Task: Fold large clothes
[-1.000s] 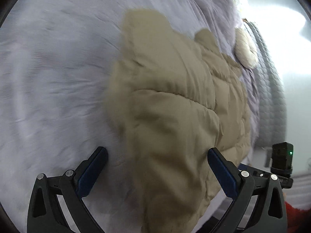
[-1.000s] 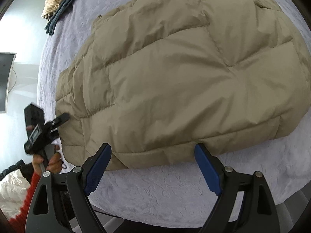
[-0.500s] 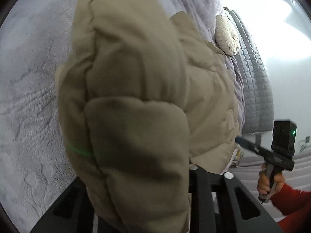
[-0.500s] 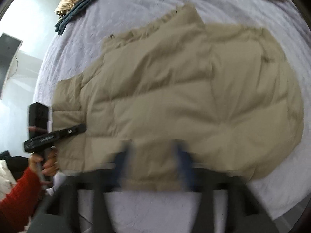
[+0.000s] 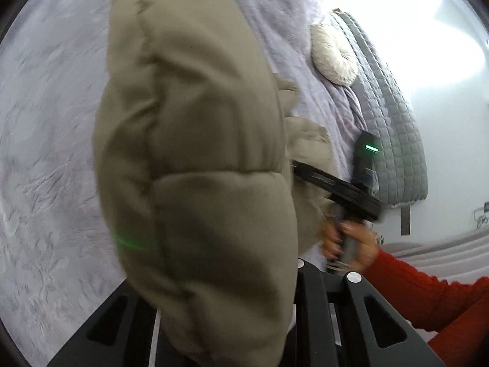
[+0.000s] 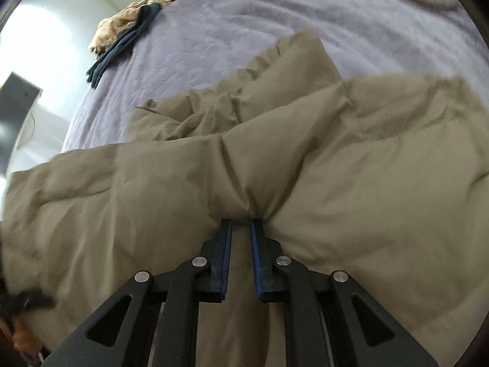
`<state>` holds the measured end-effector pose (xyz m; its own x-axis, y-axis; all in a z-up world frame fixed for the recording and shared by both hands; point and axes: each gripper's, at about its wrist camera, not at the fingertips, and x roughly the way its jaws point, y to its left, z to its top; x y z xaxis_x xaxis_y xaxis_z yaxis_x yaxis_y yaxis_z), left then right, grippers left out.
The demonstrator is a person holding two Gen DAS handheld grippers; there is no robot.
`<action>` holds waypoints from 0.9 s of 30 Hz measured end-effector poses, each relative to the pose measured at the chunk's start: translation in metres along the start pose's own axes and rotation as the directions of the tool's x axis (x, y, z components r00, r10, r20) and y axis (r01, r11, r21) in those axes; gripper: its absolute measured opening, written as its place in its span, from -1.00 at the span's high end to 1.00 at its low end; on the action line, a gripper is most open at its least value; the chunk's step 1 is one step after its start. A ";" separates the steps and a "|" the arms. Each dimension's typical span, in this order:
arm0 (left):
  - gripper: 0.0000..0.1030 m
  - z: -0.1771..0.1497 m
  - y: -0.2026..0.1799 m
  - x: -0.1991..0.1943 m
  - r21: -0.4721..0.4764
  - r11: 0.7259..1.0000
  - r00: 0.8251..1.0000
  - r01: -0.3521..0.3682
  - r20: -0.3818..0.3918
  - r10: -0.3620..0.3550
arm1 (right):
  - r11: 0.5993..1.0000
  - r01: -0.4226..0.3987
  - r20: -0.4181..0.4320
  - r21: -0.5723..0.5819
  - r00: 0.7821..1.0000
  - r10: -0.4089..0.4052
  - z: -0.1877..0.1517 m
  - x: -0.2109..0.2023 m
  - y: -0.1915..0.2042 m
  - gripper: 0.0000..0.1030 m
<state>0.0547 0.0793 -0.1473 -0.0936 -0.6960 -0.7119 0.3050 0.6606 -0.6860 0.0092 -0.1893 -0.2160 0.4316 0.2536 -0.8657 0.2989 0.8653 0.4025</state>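
A beige puffer jacket (image 6: 275, 159) lies on the bed, rumpled at its far side. My right gripper (image 6: 241, 224) pinches the jacket's near hem; its jaws are closing with the fabric bunched between the blue pads. In the left wrist view a thick fold of the jacket (image 5: 195, 153) hangs lifted in front of the lens. It hides the fingertips of my left gripper (image 5: 223, 287), whose jaws are closing on that fold. The right gripper (image 5: 336, 183), held by a hand in a red sleeve (image 5: 428, 299), grips the jacket's edge further right.
A lavender blanket (image 6: 244, 30) covers the bed. A round cream cushion (image 5: 334, 55) leans on the grey quilted headboard (image 5: 394, 122). A pile of tan and dark blue clothes (image 6: 128, 27) lies at the bed's far left corner. A dark screen (image 6: 15, 107) stands beyond the bed's left edge.
Both grippers stood wide open a second ago and have closed on the jacket's edge. The left one has lifted its fold up off the bed; the jacket's far side has rumpled.
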 end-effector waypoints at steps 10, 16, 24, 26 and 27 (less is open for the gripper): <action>0.56 0.032 -0.141 0.038 0.167 0.979 0.990 -0.116 -0.061 0.127 | 0.968 -0.167 -0.046 0.188 0.983 0.179 0.003 0.036 -0.045 0.83; 0.56 0.043 -0.182 0.081 0.177 0.970 0.977 -0.165 -0.102 0.185 | 0.944 -0.229 -0.049 0.238 0.968 0.248 0.002 0.044 -0.060 0.90; 0.56 0.048 -0.196 0.099 0.200 0.956 0.960 -0.215 -0.136 0.244 | 0.938 -0.236 -0.073 0.255 0.962 0.262 0.009 -0.005 -0.089 0.89; 0.55 0.050 -0.204 0.107 0.222 0.948 0.954 -0.226 -0.145 0.261 | 0.937 -0.214 -0.040 0.276 0.972 0.233 0.001 -0.035 -0.109 0.80; 0.55 0.051 -0.210 0.113 0.235 0.944 0.951 -0.231 -0.150 0.270 | 0.937 -0.204 -0.025 0.283 0.975 0.220 -0.003 -0.046 -0.116 0.80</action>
<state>0.0283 -0.1521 -0.0764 -0.1491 -0.4415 -0.8848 0.5326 0.7180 -0.4481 -0.0482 -0.2998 -0.2237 0.4649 0.4485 -0.7633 0.4328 0.6370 0.6379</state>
